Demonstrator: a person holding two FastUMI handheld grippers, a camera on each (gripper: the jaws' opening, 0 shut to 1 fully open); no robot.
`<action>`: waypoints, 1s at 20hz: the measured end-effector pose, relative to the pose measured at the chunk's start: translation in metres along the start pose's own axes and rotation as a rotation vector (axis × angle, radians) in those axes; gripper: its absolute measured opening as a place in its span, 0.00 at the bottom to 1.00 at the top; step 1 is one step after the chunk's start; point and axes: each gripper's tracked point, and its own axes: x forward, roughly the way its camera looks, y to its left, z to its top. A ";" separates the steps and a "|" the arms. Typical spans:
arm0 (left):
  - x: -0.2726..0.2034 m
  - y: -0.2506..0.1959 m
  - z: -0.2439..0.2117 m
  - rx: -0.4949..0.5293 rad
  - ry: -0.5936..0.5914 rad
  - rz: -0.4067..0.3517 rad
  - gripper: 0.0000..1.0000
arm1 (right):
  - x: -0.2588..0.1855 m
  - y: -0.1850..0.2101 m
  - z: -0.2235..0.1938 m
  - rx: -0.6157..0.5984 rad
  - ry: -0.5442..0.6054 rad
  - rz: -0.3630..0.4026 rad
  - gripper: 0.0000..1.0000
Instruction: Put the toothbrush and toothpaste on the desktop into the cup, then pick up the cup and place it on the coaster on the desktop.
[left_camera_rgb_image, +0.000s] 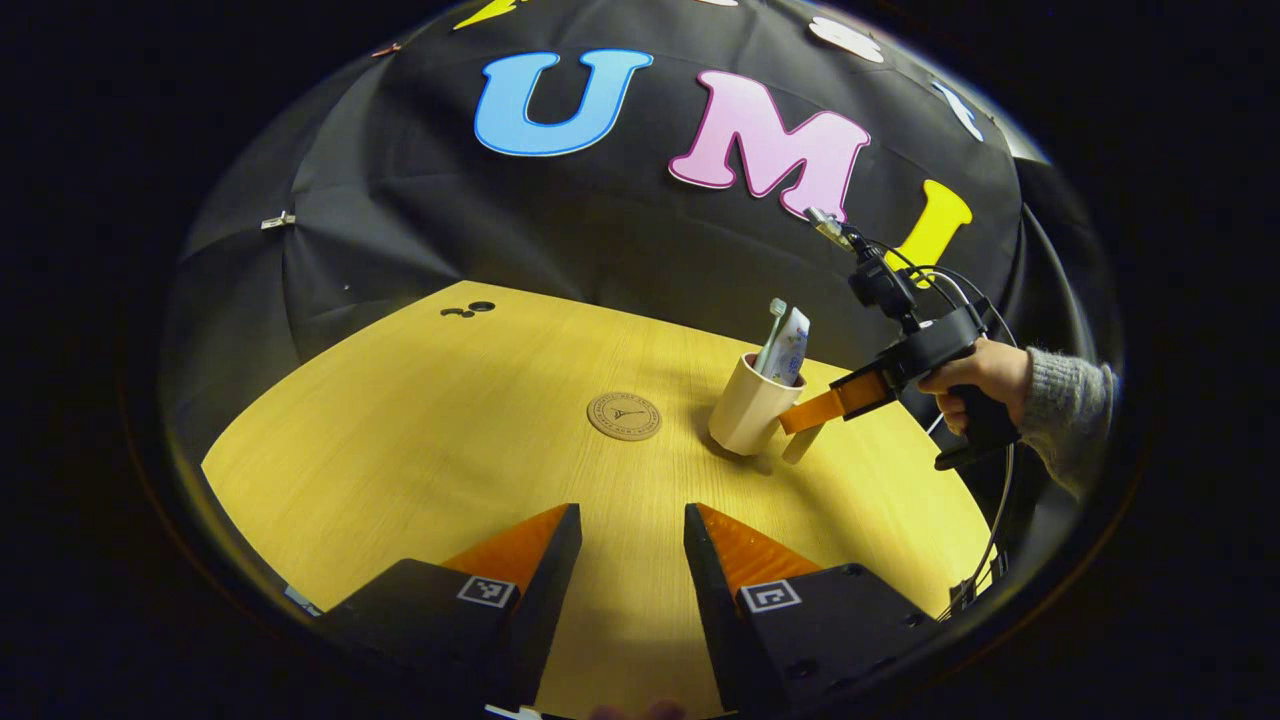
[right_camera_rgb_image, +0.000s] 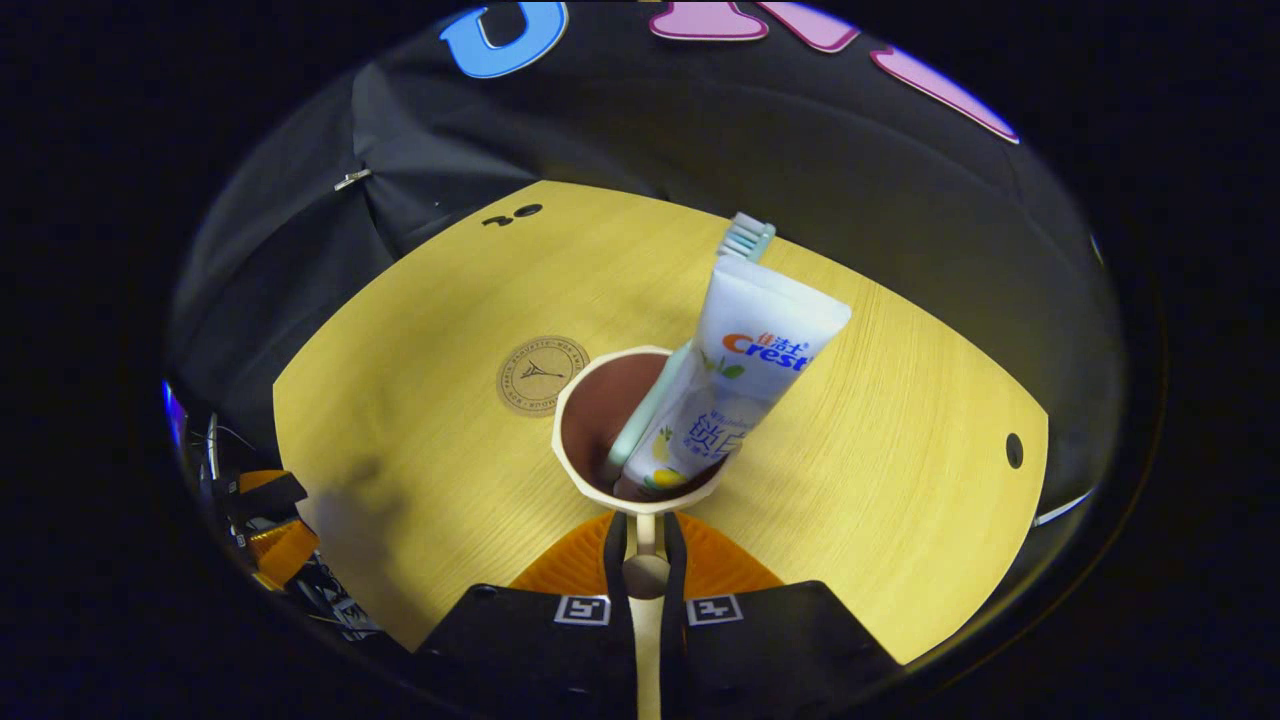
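Observation:
A cream cup stands right of the round cork coaster on the wooden table and leans a little toward the coaster. A pale green toothbrush and a white toothpaste tube stick out of it. My right gripper, held by a hand, is shut on the cup's handle. In the right gripper view the handle sits pinched between the fingers of my right gripper, with the cup, toothpaste tube, toothbrush and coaster ahead. My left gripper hangs open above the table's near edge.
The wooden table has small holes at its far left corner and one near its right edge. The black cloth wall rises close behind the table. Cables trail from the right gripper.

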 end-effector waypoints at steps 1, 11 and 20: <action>0.000 0.004 0.001 0.003 0.000 0.002 0.67 | 0.002 0.006 0.008 -0.001 -0.011 0.005 0.13; -0.010 0.046 0.006 -0.021 -0.003 0.042 0.67 | 0.044 0.078 0.061 -0.098 -0.012 0.073 0.13; -0.010 0.074 0.004 -0.052 0.001 0.063 0.67 | 0.048 0.089 0.059 -0.157 0.034 0.053 0.13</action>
